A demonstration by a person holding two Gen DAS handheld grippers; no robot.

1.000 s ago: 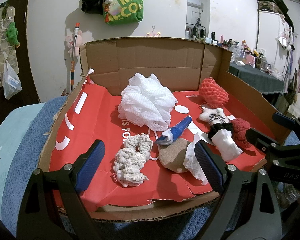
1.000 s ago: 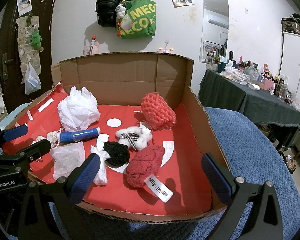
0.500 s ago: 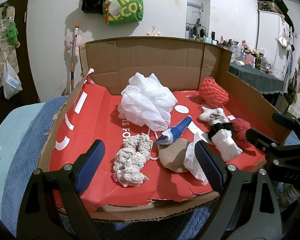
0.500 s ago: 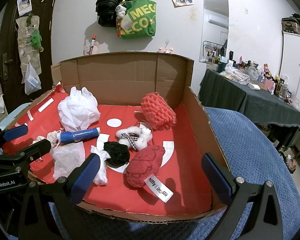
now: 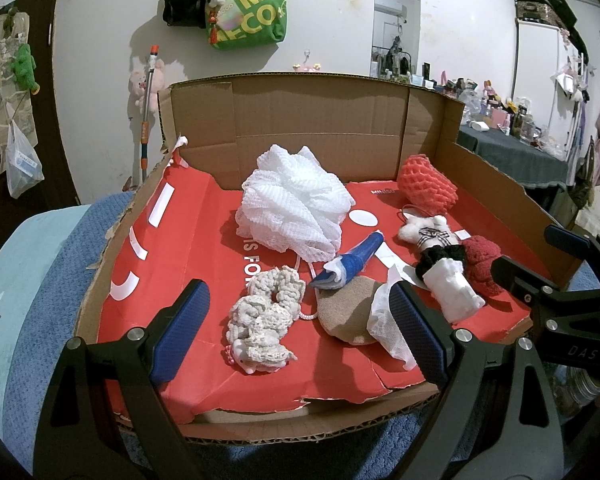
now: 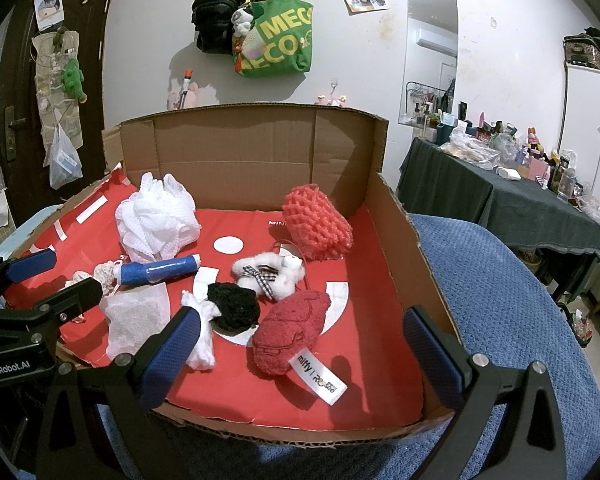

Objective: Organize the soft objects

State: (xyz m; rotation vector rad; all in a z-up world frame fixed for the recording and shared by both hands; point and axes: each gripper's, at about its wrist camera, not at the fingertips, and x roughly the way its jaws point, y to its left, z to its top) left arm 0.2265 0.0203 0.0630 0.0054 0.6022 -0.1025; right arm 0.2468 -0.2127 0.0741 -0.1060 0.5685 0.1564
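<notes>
An open cardboard box (image 5: 324, 128) with a red floor holds the soft objects: a white mesh pouf (image 5: 296, 208) (image 6: 156, 220), a cream crocheted scrunchie (image 5: 264, 316), a blue roll (image 5: 352, 260) (image 6: 160, 272), a tan pad under white gauze (image 5: 348, 312), a coral mesh sponge (image 5: 428, 188) (image 6: 316, 224), a white fluffy clip (image 6: 268, 276), a black scrunchie (image 6: 232, 304) and a red plush pouch (image 6: 292, 328). My left gripper (image 5: 300, 336) is open and empty at the box's near edge. My right gripper (image 6: 300, 356) is open and empty over the near right.
The box rests on a blue towelled surface (image 6: 500, 300). A dark-clothed table (image 6: 520, 200) crowded with bottles stands at the right. A green tote bag (image 6: 276, 40) and a black bag hang on the wall behind. A door (image 6: 20, 100) is at the left.
</notes>
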